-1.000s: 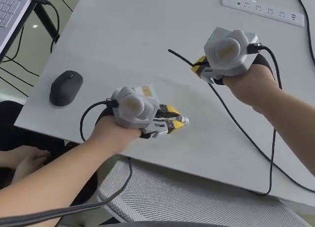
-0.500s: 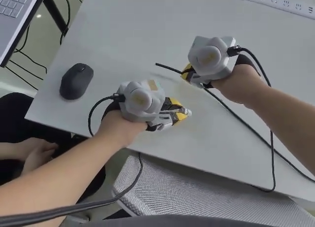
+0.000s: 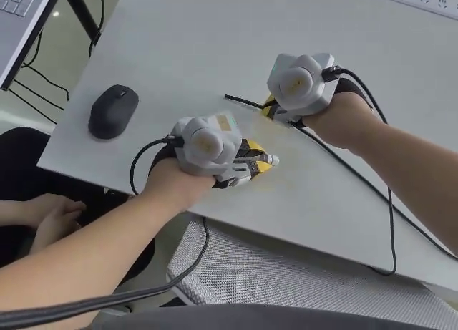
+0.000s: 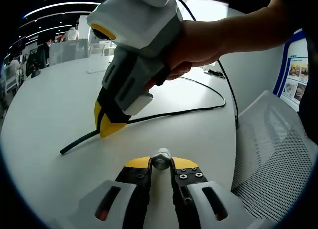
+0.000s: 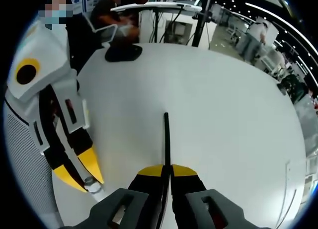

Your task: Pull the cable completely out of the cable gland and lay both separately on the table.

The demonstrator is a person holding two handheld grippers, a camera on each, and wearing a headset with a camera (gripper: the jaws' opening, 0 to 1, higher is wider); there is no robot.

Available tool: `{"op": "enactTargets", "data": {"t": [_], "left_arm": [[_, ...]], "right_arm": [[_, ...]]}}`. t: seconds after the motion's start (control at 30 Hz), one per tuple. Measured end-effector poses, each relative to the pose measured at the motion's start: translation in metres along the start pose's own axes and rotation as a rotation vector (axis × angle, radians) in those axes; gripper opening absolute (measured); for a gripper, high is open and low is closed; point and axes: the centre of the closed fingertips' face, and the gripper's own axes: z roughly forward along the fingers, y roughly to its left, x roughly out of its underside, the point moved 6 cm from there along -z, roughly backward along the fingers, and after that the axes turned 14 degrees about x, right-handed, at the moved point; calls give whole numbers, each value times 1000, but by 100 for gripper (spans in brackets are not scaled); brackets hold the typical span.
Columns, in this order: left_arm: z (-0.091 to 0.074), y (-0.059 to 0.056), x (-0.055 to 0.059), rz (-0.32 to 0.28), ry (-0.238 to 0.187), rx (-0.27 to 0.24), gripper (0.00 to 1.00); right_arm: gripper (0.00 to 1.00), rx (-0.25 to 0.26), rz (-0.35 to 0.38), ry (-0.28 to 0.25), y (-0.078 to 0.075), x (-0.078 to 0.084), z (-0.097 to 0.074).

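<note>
left gripper [image 4: 160, 164] jaws pinch the cable gland [image 4: 161, 157]; right gripper [image 5: 167, 170], at its 1 o'clock in head view, clamps the cable [image 5: 166, 134] near its free end; cable looks clear of gland; both low over table [image 3: 179, 44], likely for separate set-down

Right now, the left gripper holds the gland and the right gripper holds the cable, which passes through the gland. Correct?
Not quite: the cable is out of the gland; the left gripper view shows its free end apart from it. The rest holds.
</note>
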Motion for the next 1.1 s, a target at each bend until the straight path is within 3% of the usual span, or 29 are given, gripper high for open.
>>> {"op": "enactTargets", "data": {"t": [0.7,0.87,1.1], "left_arm": [[2,0,8,16,49,-13,16],[1,-2,7,14,50,-18,17],[2,-3,6,6,53,-37,22]], "right_arm": [[1,-9,36,0,3,-4,-6],[9,13,51,-1,0,-6,-9],[12,63,96,-50,-7,-12,-27]]}}
